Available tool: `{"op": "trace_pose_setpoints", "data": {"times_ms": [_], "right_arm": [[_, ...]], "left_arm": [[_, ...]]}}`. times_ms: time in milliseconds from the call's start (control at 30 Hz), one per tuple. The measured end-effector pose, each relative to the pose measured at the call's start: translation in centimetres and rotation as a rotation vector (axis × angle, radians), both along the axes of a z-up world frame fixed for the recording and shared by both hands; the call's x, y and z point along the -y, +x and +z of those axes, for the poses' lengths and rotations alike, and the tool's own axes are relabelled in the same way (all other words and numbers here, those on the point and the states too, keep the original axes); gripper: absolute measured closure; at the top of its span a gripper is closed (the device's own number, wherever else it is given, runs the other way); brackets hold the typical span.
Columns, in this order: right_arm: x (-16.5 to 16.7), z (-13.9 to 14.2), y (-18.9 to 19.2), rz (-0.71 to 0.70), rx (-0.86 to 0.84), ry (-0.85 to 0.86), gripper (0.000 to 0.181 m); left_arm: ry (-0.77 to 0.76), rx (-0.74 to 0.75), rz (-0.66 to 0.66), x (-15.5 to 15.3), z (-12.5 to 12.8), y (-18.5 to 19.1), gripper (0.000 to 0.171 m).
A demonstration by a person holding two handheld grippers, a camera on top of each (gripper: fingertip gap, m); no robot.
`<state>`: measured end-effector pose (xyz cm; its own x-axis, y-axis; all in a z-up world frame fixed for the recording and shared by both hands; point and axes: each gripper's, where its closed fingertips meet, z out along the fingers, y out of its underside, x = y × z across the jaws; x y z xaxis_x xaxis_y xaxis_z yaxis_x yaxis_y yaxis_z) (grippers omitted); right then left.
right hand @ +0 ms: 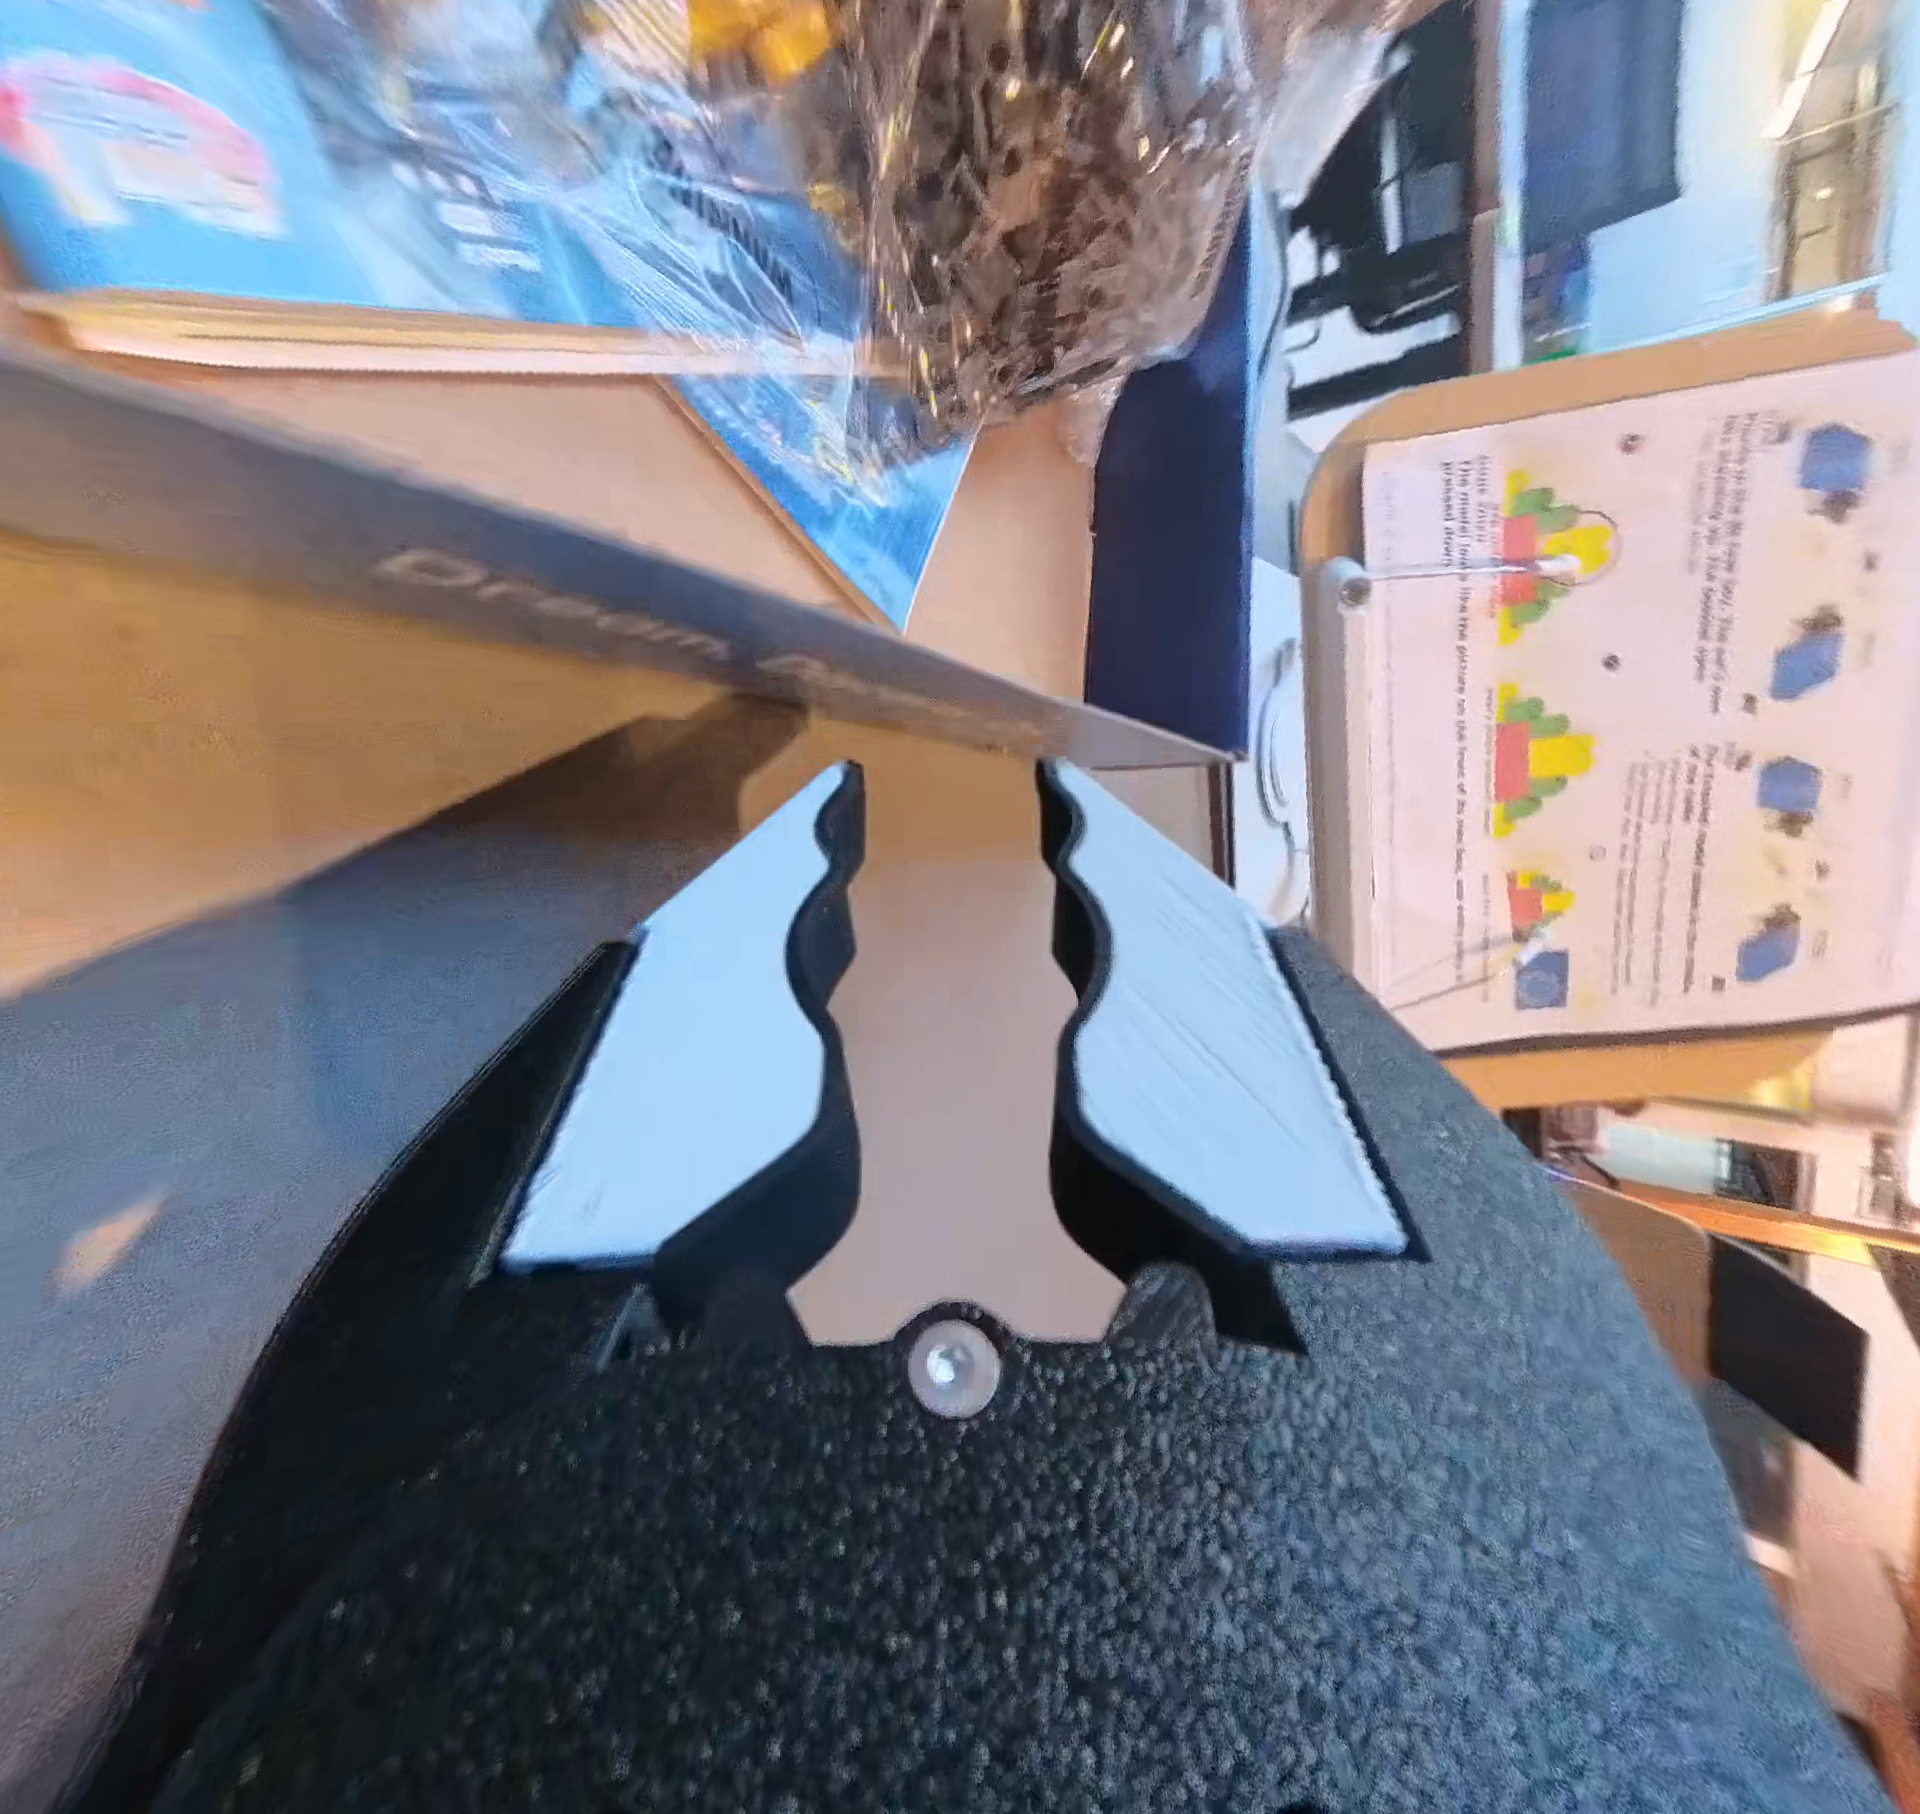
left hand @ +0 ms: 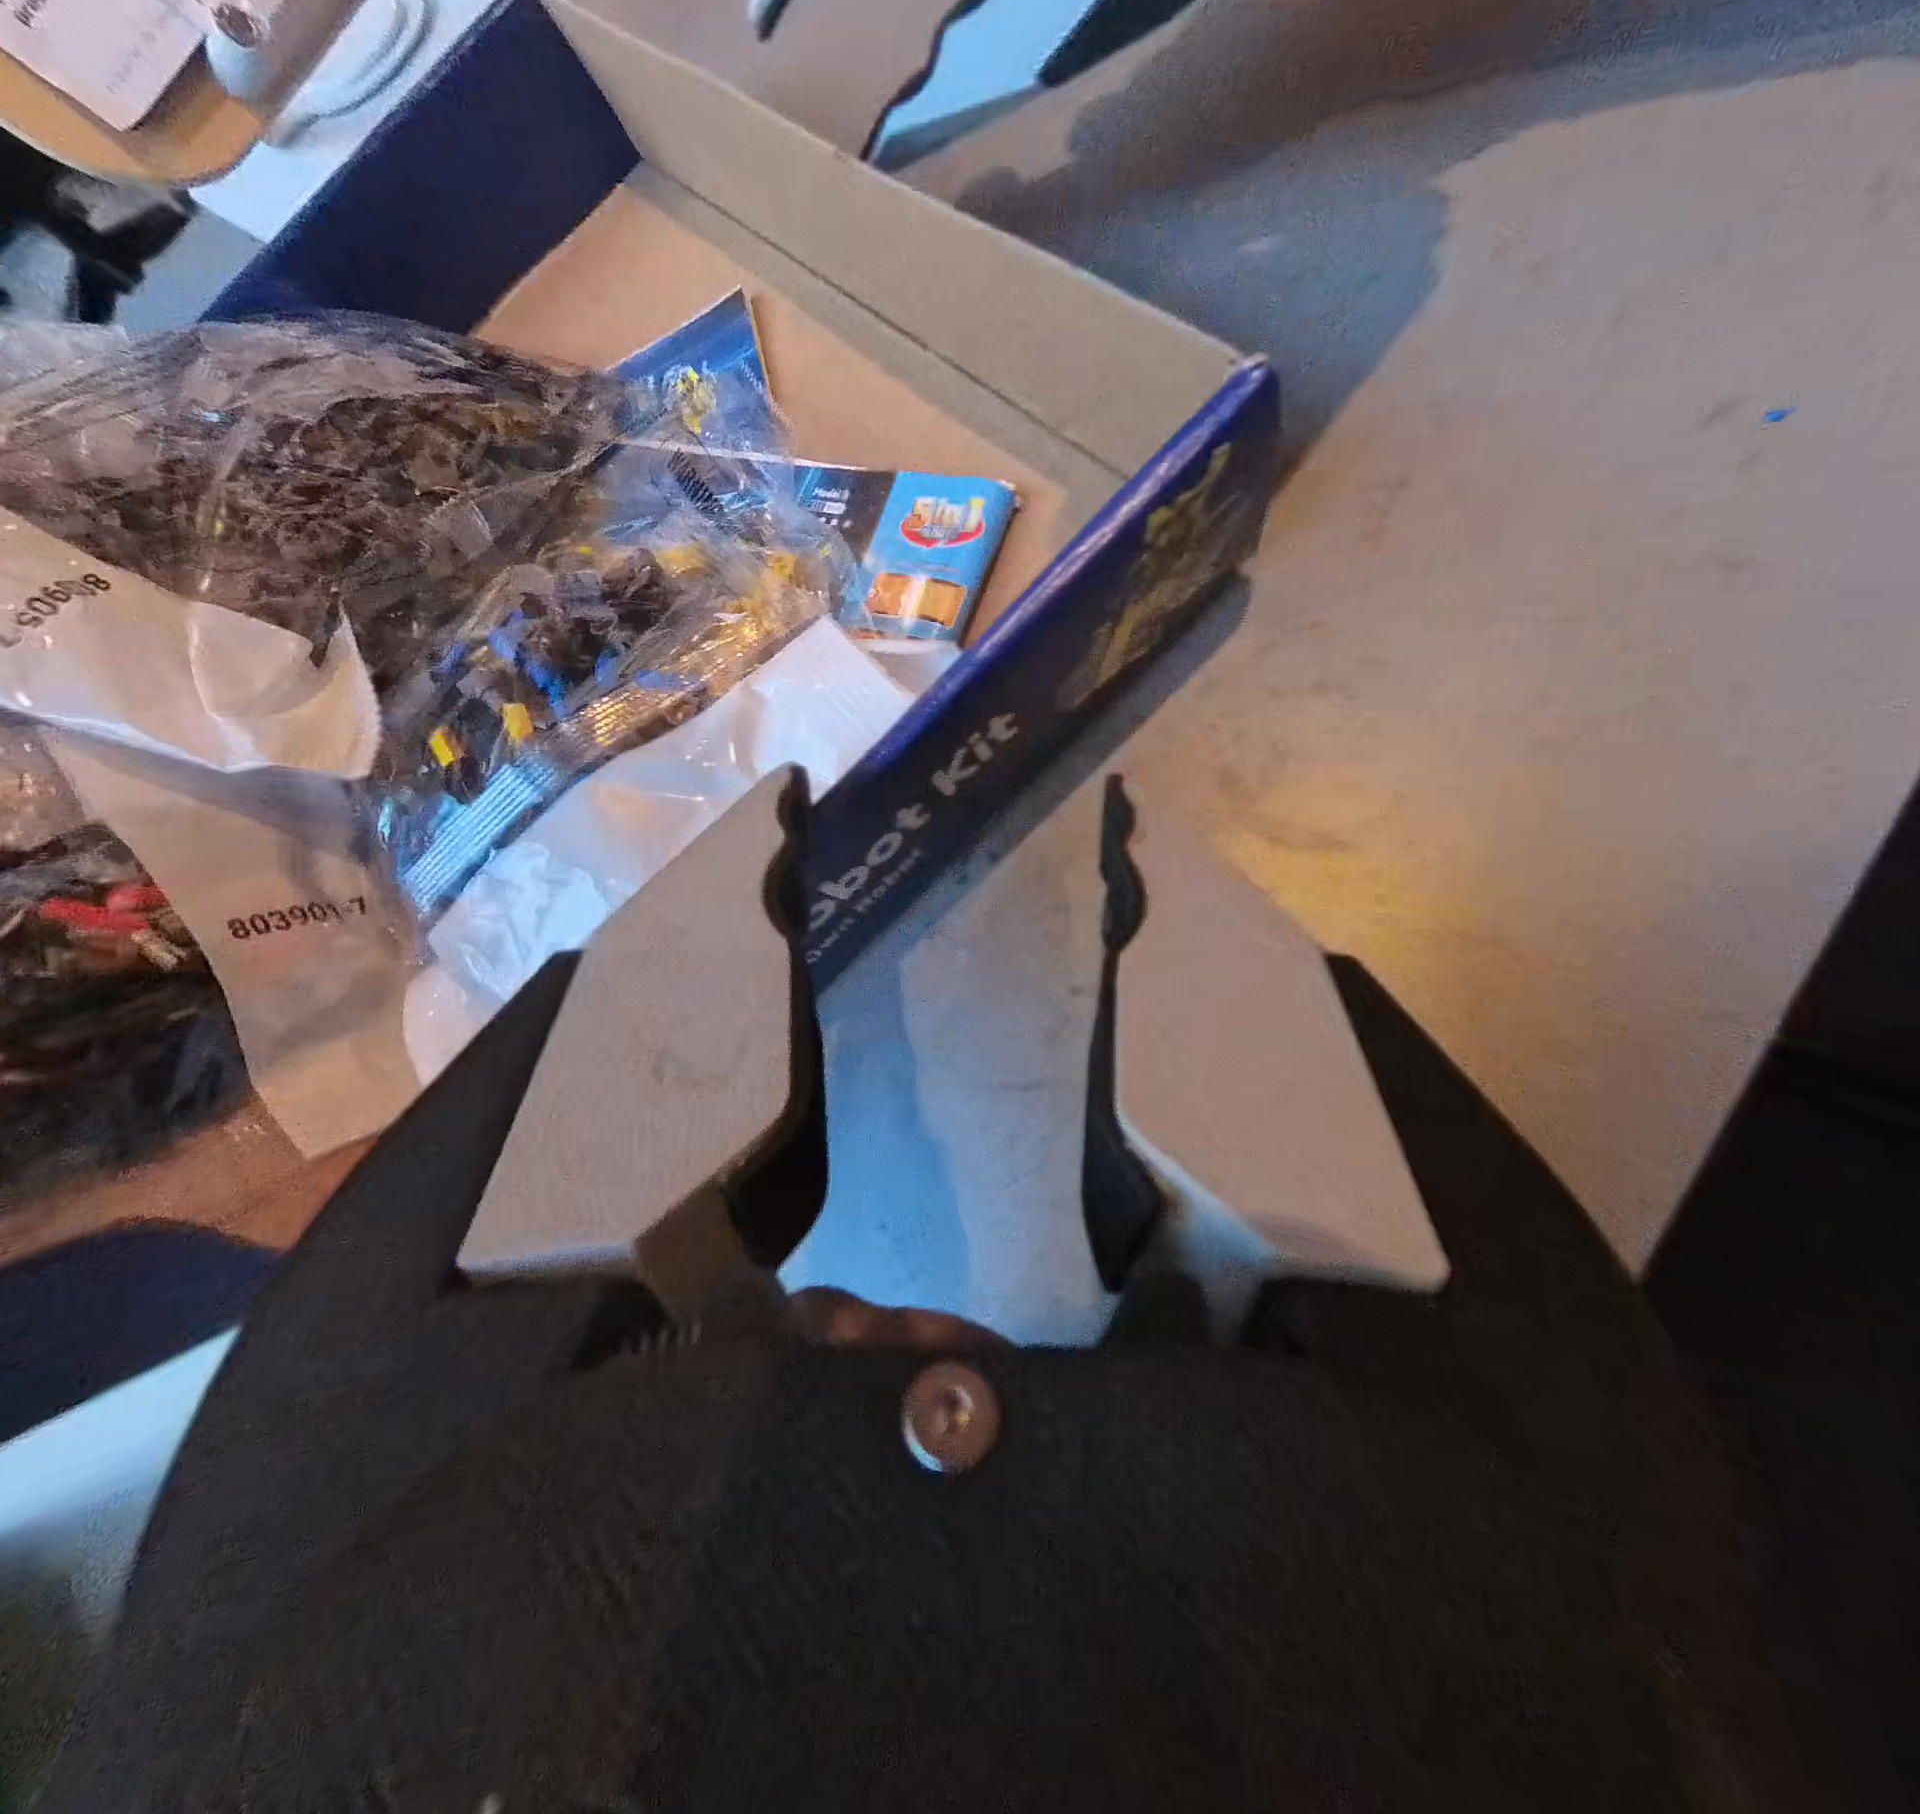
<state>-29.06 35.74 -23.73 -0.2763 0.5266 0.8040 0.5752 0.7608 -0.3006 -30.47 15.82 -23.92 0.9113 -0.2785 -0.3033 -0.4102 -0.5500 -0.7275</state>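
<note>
The fingers of my left gripper [left hand: 951,808] stand apart with nothing between them, their tips straddling the blue side wall of an open cardboard kit box [left hand: 1049,684]; whether either pad touches that wall I cannot tell. Inside the box I see a clear plastic bag of small dark parts [left hand: 301,476] heaped toward the left, a second clear bag of blue, yellow and black parts [left hand: 582,642] just beside it, a blue printed booklet [left hand: 935,559] lying flat on the box floor, and white paper or plastic sheets [left hand: 312,891] with printed codes at the near left. The box sits on a grey tabletop [left hand: 1558,517]. At the top of the left wrist view, the white-and-black fingers of my right gripper [left hand: 883,8] show just beyond the far wall of the box. In the right wrist view, my right gripper [right hand: 951,777] is also parted and empty, its tips close under a tilted, dark printed box flap [right hand: 520,590], with bare brown cardboard behind the gap. Above that flap the bag of dark parts hangs blurred, and a blue printed sheet lies left of it. Off to the right stands a board carrying a white illustrated instruction sheet [right hand: 1610,725]. So I count 2 grippers, both holding nothing, each nearest an edge of the same box.
</note>
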Motion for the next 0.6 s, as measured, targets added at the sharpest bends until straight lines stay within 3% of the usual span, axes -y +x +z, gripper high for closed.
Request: {"op": "trace_pose_setpoints", "data": {"times_ms": [33,100,233,300,367,500,600], "right_arm": [[0.5,0.4,1.1,0.006,-0.048,-0.025,0.148],[1.2,0.9,3.6,-0.006,-0.127,-0.105,0.147],[1.3,-0.6,9.3,-0.127,-0.162,-0.351,0.151],[0.2,-1.0,11.9,-0.210,-0.231,-0.390,0.152],[-0.5,-1.3,13.6,-0.264,-0.315,-0.430,0.160],[-2.0,-1.8,14.9,-0.348,-0.318,-0.340,0.164],[-2.6,-2.7,15.1,-0.392,-0.266,-0.277,0.164]], "left_arm": [[0.031,0.020,0.008,0.4,0.3,0.6,0.111],[0.069,0.103,-0.008,1.3,0.6,2.4,0.113],[0.187,0.217,-0.037,2.5,1.9,6.4,0.105],[0.250,0.295,-0.091,3.1,2.3,8.9,0.110],[0.290,0.278,-0.097,3.1,1.4,10.0,0.117],[0.255,0.259,-0.059,2.2,-1.3,10.8,0.118],[0.227,0.254,-0.061,2.0,-1.5,11.3,0.118]]}}
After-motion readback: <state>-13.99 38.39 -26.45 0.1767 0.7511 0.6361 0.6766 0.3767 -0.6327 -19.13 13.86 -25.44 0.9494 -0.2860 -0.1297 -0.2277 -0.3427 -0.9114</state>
